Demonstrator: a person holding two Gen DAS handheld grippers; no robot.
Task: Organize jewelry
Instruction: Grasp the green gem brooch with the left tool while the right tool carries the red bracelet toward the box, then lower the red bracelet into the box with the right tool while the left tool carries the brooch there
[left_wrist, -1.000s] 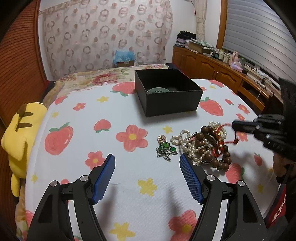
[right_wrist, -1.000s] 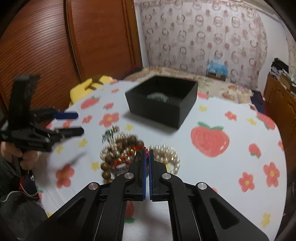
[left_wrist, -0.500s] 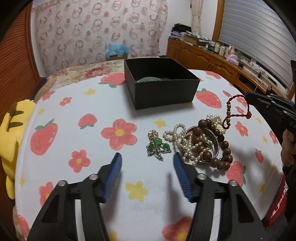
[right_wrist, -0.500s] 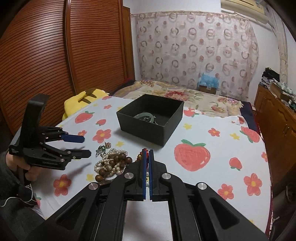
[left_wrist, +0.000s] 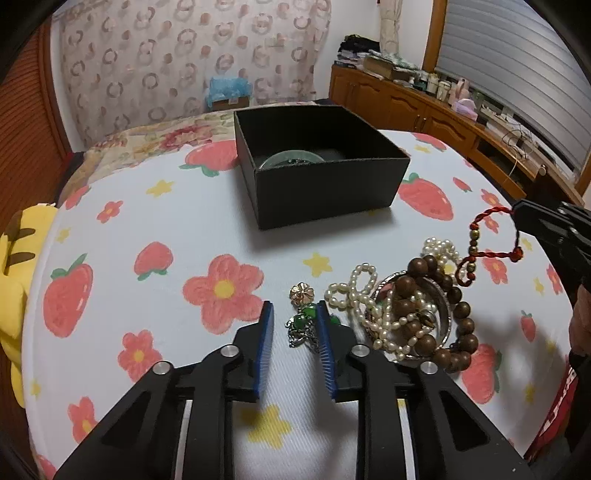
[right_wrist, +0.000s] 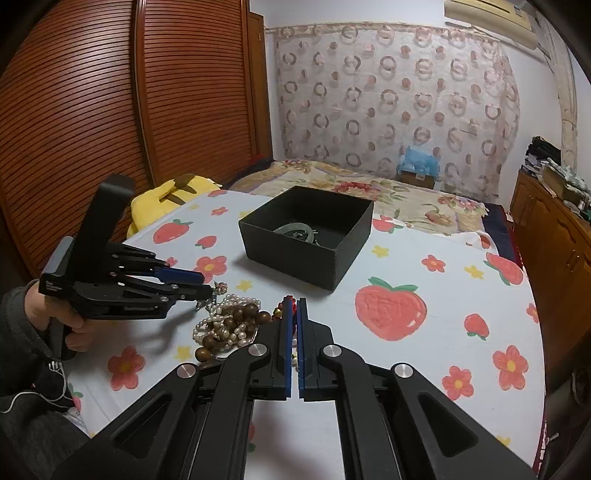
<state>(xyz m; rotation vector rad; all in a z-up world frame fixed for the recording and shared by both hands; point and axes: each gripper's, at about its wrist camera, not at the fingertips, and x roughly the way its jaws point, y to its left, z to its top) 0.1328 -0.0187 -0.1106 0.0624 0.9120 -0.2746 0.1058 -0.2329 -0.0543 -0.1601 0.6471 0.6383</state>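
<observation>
L gripper (left_wrist: 294, 320) jaws just closing, still apart – green pendant (left_wrist: 303, 326) between them on counter (left_wrist: 177, 229), R gripper (right_wrist: 292, 314) jaws together, clamped on red cord bracelet (left_wrist: 484, 243), black box (left_wrist: 317, 166) behind jewelry pile (left_wrist: 410, 310)

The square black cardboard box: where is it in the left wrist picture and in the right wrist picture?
Left wrist view: the square black cardboard box sits at upper centre, beyond the jewelry.
Right wrist view: the box sits at centre, slightly left.
Shared landmark: the brown wooden bead bracelet, nearer than the box.
</observation>
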